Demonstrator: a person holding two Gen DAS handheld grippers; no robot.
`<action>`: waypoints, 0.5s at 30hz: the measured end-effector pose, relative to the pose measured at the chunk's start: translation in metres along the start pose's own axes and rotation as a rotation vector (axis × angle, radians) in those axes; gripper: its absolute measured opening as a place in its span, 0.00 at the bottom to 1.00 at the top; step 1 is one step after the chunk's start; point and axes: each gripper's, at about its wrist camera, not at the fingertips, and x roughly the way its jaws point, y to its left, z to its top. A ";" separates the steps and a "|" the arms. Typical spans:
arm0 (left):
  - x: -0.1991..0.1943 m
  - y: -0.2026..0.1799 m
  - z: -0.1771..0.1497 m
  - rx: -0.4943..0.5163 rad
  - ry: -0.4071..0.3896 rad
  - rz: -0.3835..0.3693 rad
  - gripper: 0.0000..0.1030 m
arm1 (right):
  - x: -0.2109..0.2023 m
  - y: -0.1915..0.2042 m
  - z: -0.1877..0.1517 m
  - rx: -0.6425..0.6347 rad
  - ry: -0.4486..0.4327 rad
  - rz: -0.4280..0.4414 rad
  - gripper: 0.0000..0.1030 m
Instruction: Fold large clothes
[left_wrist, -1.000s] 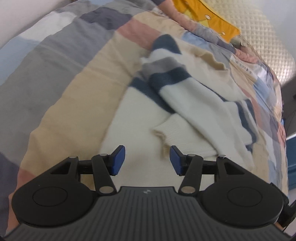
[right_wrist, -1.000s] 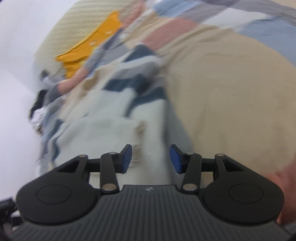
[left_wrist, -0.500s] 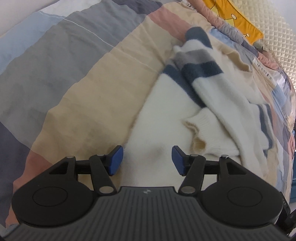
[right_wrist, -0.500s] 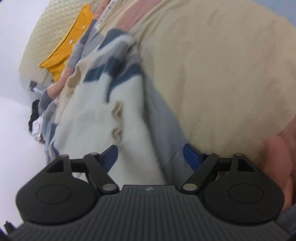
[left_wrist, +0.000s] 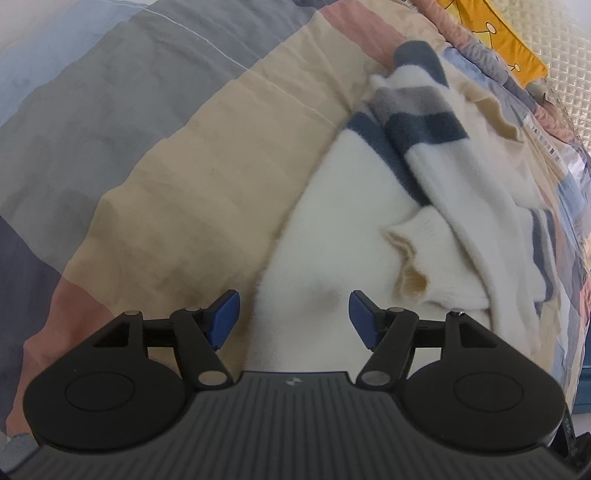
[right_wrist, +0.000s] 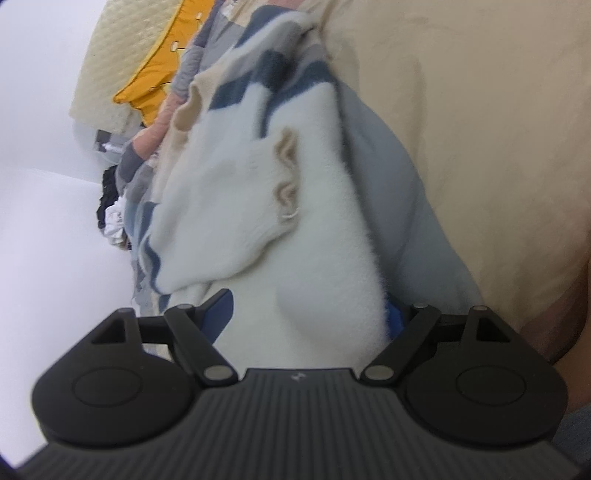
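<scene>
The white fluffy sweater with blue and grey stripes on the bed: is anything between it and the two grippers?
Nothing visible is in the way. The white fluffy sweater with blue and grey stripes lies directly under the left gripper and between the opening jaws of the right gripper, on the patchwork bedcover.

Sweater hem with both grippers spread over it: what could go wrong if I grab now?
1. The left gripper, its jaws opening, straddles the sweater edge, so one pad may catch the bedspread too.
2. The sleeve cuff lies loose near the hem and could slide off when lifted.
3. The right gripper, also opening, has thick white knit bulging between its jaws, so it might pinch only the top layer.
</scene>
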 end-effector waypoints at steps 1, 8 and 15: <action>-0.001 0.000 -0.001 -0.003 -0.006 0.004 0.68 | 0.000 0.004 -0.001 -0.012 -0.003 0.018 0.81; 0.002 0.005 -0.001 -0.035 0.029 -0.001 0.69 | 0.002 0.021 -0.009 -0.105 0.045 0.127 0.80; 0.013 0.007 0.002 -0.056 0.056 0.025 0.73 | 0.026 0.029 -0.020 -0.190 0.132 -0.024 0.74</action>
